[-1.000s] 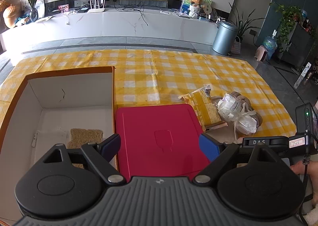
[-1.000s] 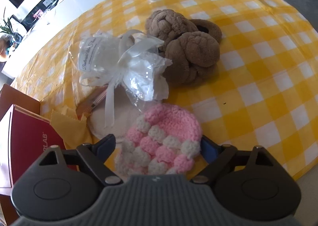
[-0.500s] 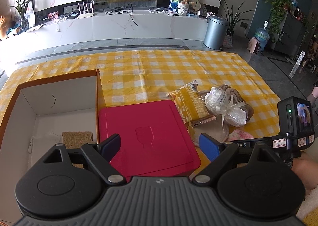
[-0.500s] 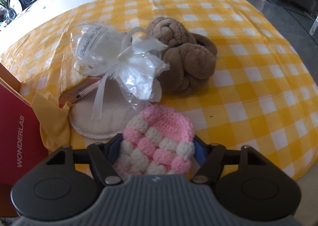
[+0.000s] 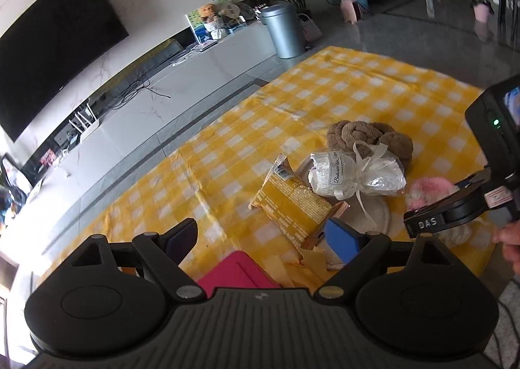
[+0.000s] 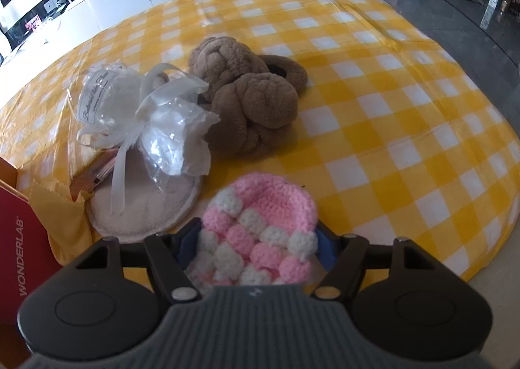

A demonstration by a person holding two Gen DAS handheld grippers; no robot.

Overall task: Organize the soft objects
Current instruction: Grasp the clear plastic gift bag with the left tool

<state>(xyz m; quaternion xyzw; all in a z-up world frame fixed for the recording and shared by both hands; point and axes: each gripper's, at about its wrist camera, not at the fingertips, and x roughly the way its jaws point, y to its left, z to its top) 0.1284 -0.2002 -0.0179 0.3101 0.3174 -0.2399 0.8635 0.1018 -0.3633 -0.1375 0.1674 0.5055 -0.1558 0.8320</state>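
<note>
Pink-and-white crochet piece (image 6: 258,232) sits clamped between the right gripper (image 6: 256,240) jaws, at the near edge of the desk (image 6: 406,128).
Right jaws have just been closing, blue pads pressing both sides of the crochet. Left gripper (image 5: 261,235) jaws gape wide with nothing between them, hanging over the yellow checked cloth above a red lid (image 5: 237,271) corner. Just beyond the crochet: round beige pad (image 6: 146,206), with a clear ribbon-tied bag (image 6: 146,115) lying partly on it. Brown knotted plush (image 6: 247,99) touches the bag on its far side. Yellow snack packet (image 5: 292,203) lies left of the bag, overlapping a rose-gold item (image 5: 331,213) I can't identify. Red box marked WONDERLAB (image 6: 19,248) at the left frame edge of the right wrist view.
</note>
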